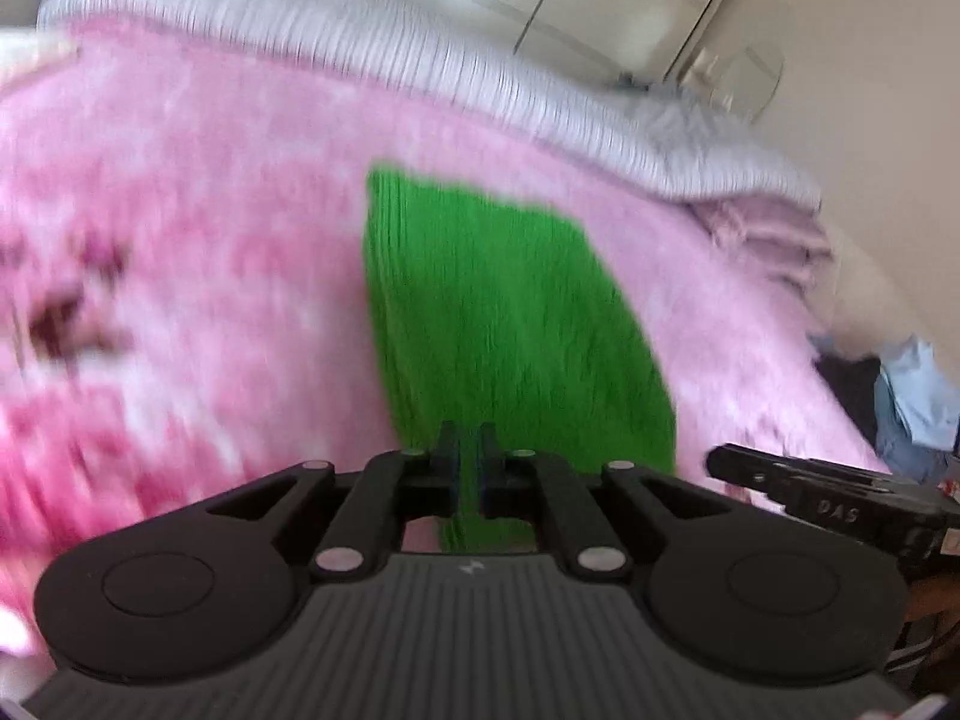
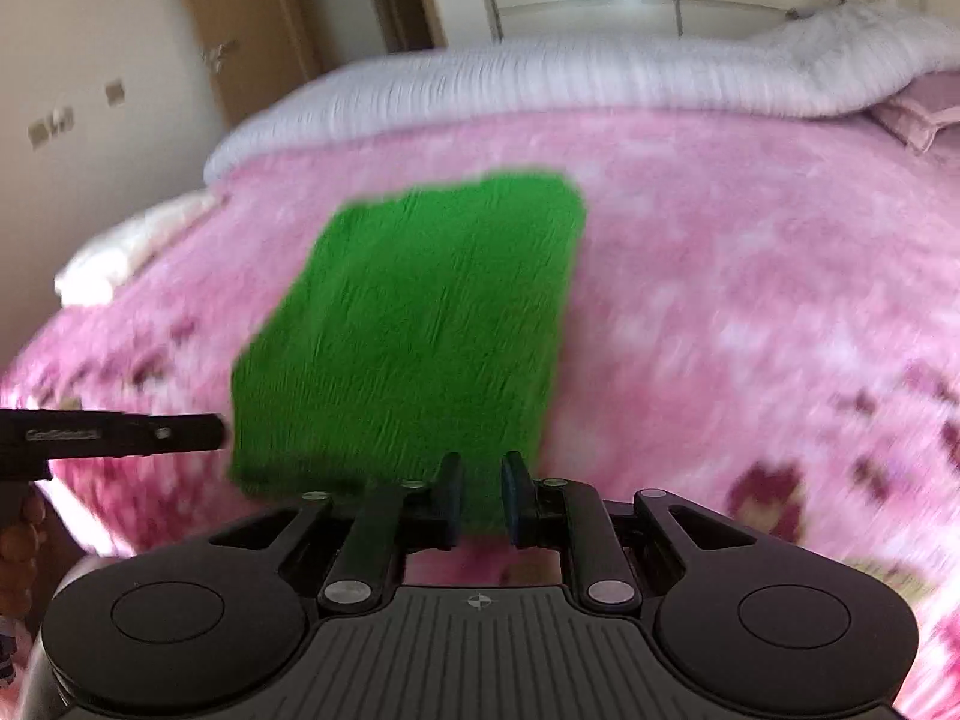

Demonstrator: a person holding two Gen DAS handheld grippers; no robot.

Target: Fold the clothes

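Green ribbed knit fabric, a folded garment [image 2: 414, 324], lies flat as a rough rectangle on a fuzzy pink blanket [image 2: 720, 312] with darker floral patches, spread over a bed. Both views are blurred. In the left wrist view, the left gripper [image 1: 471, 459] has its two black fingers drawn nearly together, pinching the garment's near edge, a thin strip of green showing between them. In the right wrist view, the right gripper [image 2: 485, 495] sits at the near right corner of the garment with its fingers parted by a narrow gap; green cloth shows between them, but whether they grip it is unclear. A white ribbed quilt [image 2: 540, 84] is bunched along the far side.
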